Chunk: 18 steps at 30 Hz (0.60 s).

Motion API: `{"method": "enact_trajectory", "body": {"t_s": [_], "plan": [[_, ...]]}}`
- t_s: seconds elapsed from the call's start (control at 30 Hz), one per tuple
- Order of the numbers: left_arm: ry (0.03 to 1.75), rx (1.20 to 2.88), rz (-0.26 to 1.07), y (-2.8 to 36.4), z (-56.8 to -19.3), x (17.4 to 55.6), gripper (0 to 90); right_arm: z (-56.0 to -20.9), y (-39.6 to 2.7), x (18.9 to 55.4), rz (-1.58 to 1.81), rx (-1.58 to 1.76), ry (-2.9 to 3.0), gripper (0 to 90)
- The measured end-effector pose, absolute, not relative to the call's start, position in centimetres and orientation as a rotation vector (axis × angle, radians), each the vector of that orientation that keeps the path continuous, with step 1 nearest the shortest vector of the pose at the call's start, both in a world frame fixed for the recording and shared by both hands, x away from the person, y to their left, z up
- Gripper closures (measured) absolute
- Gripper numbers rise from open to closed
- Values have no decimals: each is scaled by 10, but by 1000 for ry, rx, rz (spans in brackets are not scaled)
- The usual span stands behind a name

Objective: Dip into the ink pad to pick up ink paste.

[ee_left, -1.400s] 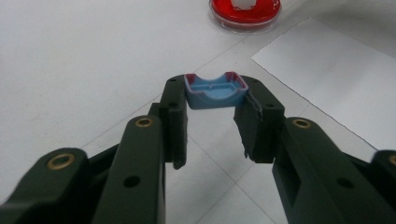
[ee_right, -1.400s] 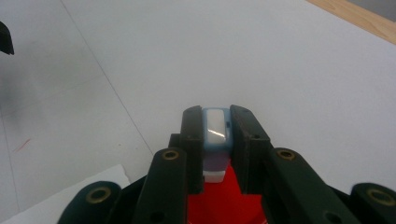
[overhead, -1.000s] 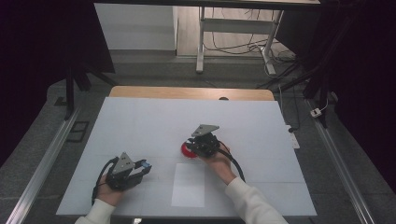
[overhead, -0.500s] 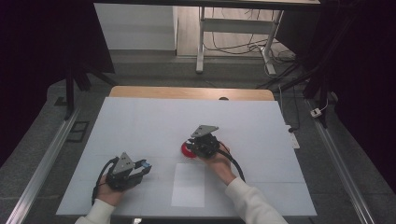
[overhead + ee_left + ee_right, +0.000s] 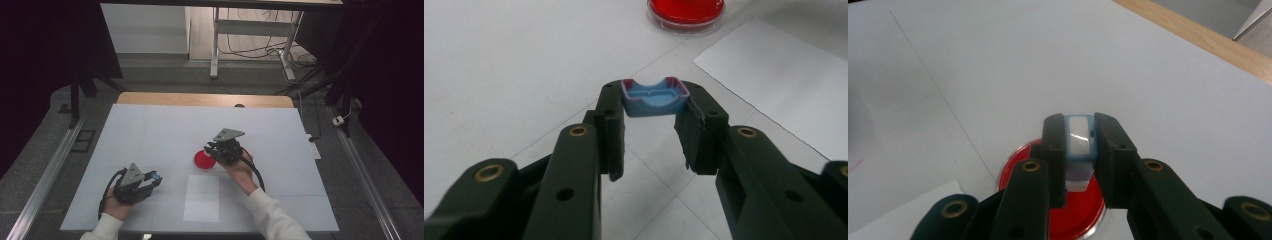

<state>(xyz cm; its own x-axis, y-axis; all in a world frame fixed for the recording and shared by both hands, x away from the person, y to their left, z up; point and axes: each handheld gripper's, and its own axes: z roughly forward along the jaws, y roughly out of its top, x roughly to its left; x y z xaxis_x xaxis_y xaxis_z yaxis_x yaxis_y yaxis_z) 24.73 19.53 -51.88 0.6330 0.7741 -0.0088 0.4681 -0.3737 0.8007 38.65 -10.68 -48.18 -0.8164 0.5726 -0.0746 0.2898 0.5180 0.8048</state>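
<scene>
Red dish (image 5: 204,160) sits mid-desk (image 5: 150,130), under the right gripper (image 5: 223,148), whose fingers pinch a small blue-white piece (image 5: 1079,137) above it. Left gripper (image 5: 150,181) rests low, level, fingers clamping a blue cap (image 5: 654,97).
</scene>
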Motion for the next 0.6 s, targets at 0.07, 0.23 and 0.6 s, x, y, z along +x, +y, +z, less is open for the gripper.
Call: {"method": "enact_trajectory", "body": {"t_s": [0.07, 0.23, 0.6], "plan": [[971, 2035, 474, 196, -519, 247, 645, -483, -107, 388, 1194, 720, 2432, 752], [969, 2032, 472, 196, -519, 247, 645, -485, -108, 390, 1180, 731, 2435, 752], [969, 2034, 473, 196, -519, 247, 645, -494, -107, 394, 1144, 744, 2471, 752]]}}
